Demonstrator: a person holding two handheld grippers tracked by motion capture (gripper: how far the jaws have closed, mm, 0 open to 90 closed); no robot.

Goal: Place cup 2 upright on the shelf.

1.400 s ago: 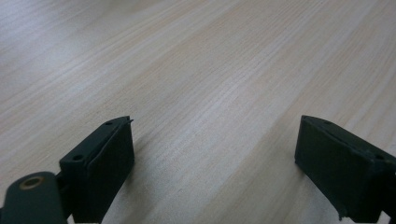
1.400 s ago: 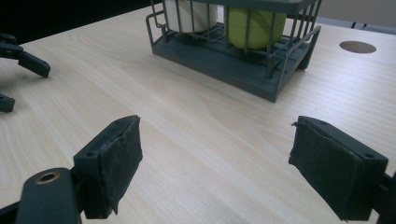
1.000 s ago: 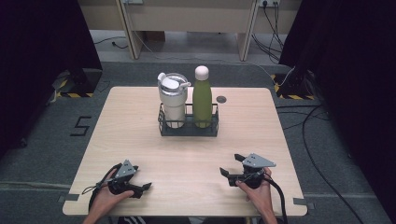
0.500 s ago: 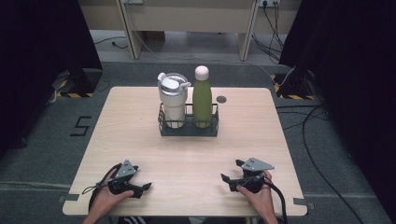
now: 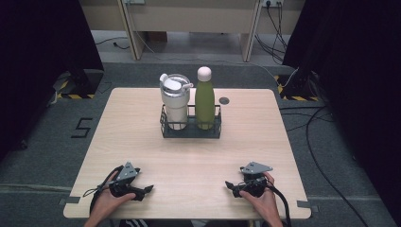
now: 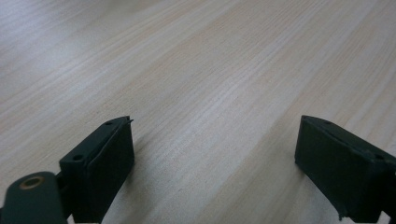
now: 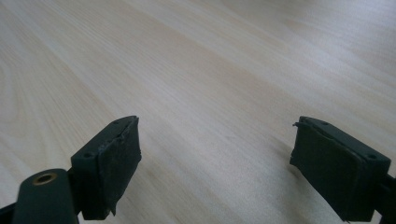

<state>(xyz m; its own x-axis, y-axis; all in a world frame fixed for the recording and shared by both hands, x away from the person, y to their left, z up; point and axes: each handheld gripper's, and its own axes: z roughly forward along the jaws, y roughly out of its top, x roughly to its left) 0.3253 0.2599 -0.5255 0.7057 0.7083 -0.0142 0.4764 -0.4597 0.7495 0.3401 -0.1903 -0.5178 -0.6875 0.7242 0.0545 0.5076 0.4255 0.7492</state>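
Observation:
A black wire basket [image 5: 191,130] stands on the far middle of the light wooden table [image 5: 189,156]. It holds a white lidded tumbler [image 5: 175,97] on the left and a green bottle with a pale cap [image 5: 204,97] on the right. My left gripper [image 5: 146,190] rests on the table near the front left, held by a hand, its jaws wide apart with only bare wood [image 6: 210,116] between them. My right gripper [image 5: 230,186] lies near the front right, also open over bare wood [image 7: 215,121]. Both sit well short of the basket.
A small dark round disc [image 5: 224,100] is set in the table behind the basket on the right. Cables [image 5: 317,142] trail over the grey floor to the right. Dark curtains flank both sides, and a wooden bench stands at the back.
My right gripper has dropped a little and settled closer to the front edge of the table. The left gripper, basket and bottles stay where they were.

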